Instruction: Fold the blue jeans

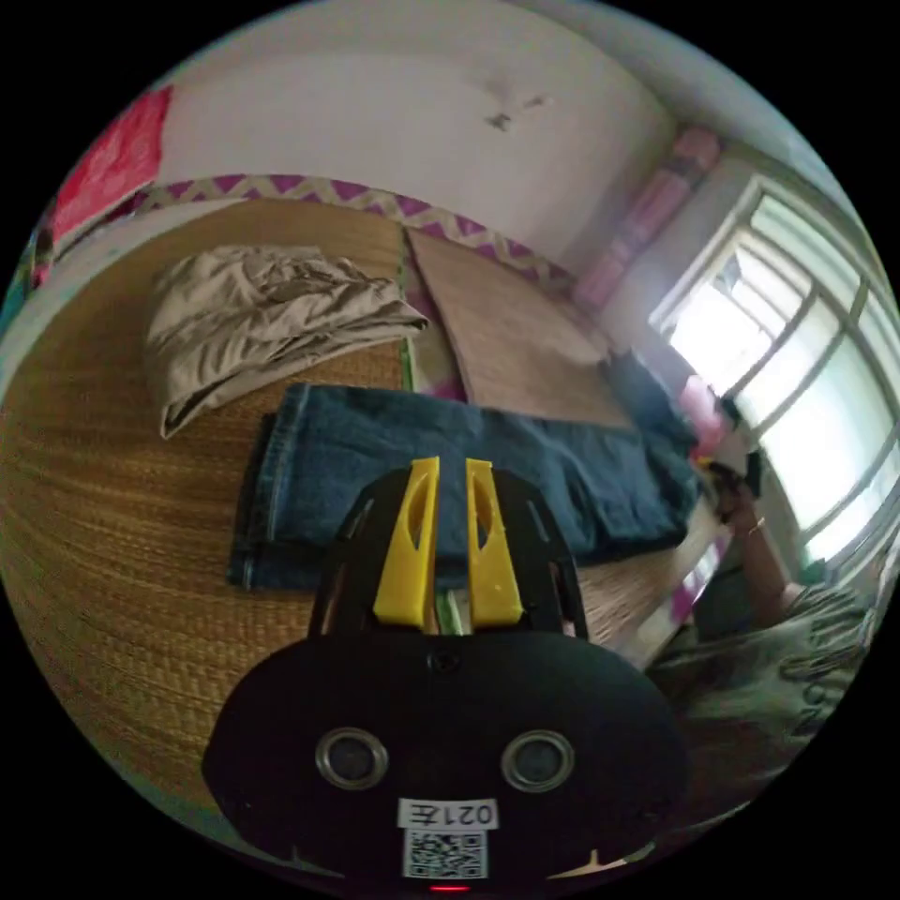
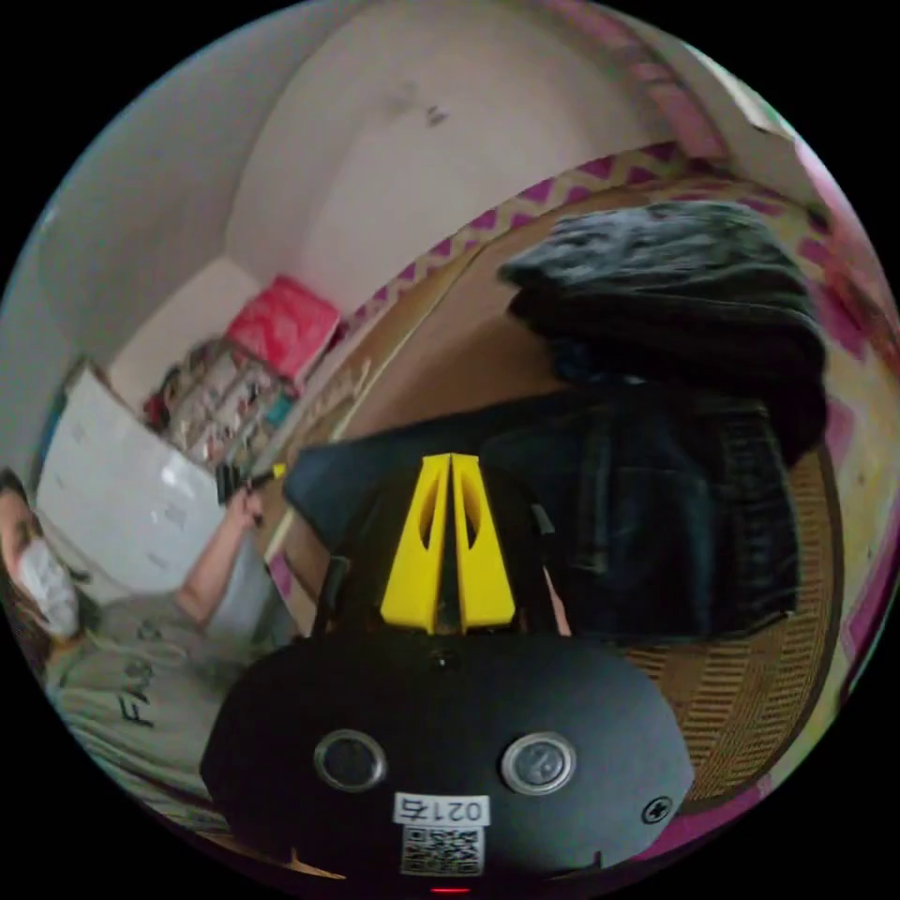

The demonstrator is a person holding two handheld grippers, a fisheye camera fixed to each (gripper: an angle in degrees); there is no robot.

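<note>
Blue jeans [image 1: 469, 469] are seen folded lengthwise on a woven mat [image 1: 122, 562], centre of the left gripper view, just beyond the left gripper [image 1: 452, 466], whose yellow jaws are slightly parted and empty. Beige trousers [image 1: 262, 319] lie upper left. In the right gripper view, the right gripper [image 2: 451, 459] is pressed together, empty, before the jeans; a dark garment [image 2: 675, 281] is piled upper right.

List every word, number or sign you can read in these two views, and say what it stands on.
Left gripper, sticker: a label, not read out.
Right gripper, sticker: a label, not read out.
Person's shirt, dark lettering: creased and cut off, unreadable.
</note>
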